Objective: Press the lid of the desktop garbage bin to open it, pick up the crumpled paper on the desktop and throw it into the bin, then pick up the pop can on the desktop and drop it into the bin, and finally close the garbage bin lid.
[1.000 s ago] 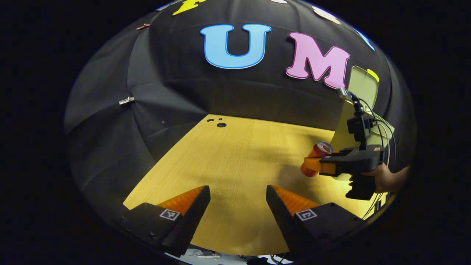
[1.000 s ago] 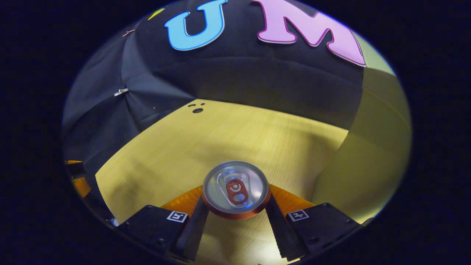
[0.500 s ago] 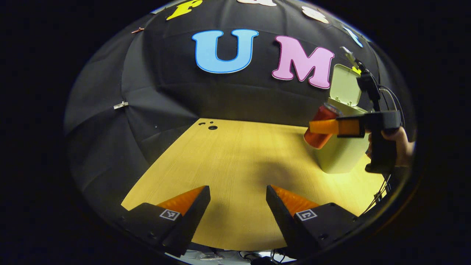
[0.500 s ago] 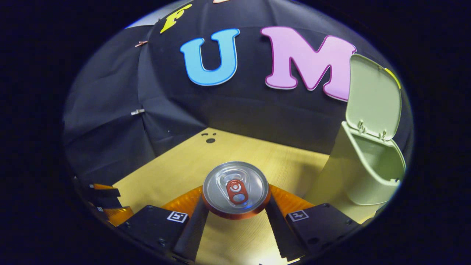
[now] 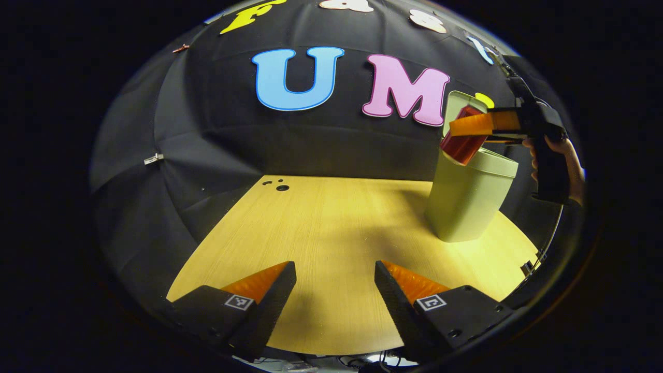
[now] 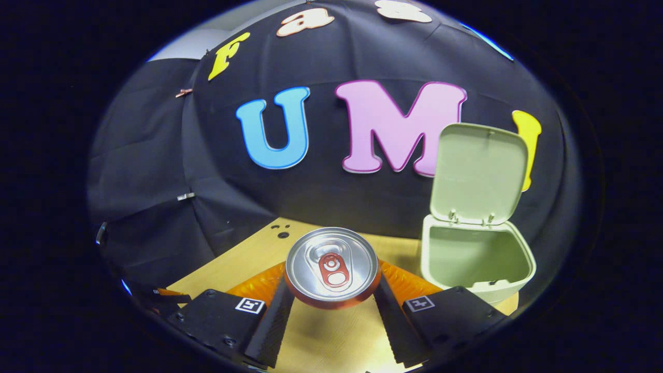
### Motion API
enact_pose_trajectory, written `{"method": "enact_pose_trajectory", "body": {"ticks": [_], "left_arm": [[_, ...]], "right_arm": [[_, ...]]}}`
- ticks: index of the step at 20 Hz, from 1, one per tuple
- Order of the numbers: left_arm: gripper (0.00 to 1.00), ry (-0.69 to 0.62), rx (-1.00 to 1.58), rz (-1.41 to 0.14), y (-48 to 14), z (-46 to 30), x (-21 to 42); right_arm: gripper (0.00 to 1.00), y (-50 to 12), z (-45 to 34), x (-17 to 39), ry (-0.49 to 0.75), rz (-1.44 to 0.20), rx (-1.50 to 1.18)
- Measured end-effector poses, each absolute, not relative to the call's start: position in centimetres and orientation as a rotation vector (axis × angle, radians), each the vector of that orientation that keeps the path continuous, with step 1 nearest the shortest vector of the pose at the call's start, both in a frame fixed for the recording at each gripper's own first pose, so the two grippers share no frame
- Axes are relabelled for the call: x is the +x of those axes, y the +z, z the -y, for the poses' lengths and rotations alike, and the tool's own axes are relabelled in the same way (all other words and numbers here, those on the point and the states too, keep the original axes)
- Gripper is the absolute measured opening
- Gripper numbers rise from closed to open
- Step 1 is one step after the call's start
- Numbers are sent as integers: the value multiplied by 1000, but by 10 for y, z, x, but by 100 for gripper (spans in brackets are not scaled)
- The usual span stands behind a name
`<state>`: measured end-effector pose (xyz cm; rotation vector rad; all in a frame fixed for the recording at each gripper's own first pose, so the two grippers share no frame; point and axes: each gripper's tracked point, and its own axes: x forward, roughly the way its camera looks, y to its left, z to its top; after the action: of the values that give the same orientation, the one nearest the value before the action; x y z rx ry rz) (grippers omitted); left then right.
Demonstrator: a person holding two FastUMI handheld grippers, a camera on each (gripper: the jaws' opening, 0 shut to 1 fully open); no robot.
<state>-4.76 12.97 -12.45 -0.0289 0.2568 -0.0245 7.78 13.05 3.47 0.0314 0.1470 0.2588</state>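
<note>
The right tongs [image 6: 331, 290] are clamping the pop can [image 6: 331, 267] from both sides, its silver top and pull tab facing the camera. In the left gripper view those tongs [image 5: 469, 129] are holding the can [image 5: 460, 145] tilted in the air, just at the rim of the garbage bin [image 5: 466, 199], a hand [image 5: 567, 160] gripping the handle. The left tongs [image 5: 335, 280] are hanging apart and empty above the desk [image 5: 331, 223]. The bin [image 6: 474, 259] is standing on the desk near the cloth wall, its lid [image 6: 479, 173] propped upright and open.
</note>
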Motion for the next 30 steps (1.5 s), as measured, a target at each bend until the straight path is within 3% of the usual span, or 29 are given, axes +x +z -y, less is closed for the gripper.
{"method": "enact_pose_trajectory", "body": {"ticks": [12,22,30], "left_arm": [[98,-77,-43,-233,-112,-112,-47],[98,52,-50,-281,-120,-117,-46],[98,62,-42,-322,-127,-96,-39]], "right_arm": [[82,100,-14,84,27,-25,62],[83,68,25,139,11,-98,52],[85,52,43,157,6,-112,53]]}}
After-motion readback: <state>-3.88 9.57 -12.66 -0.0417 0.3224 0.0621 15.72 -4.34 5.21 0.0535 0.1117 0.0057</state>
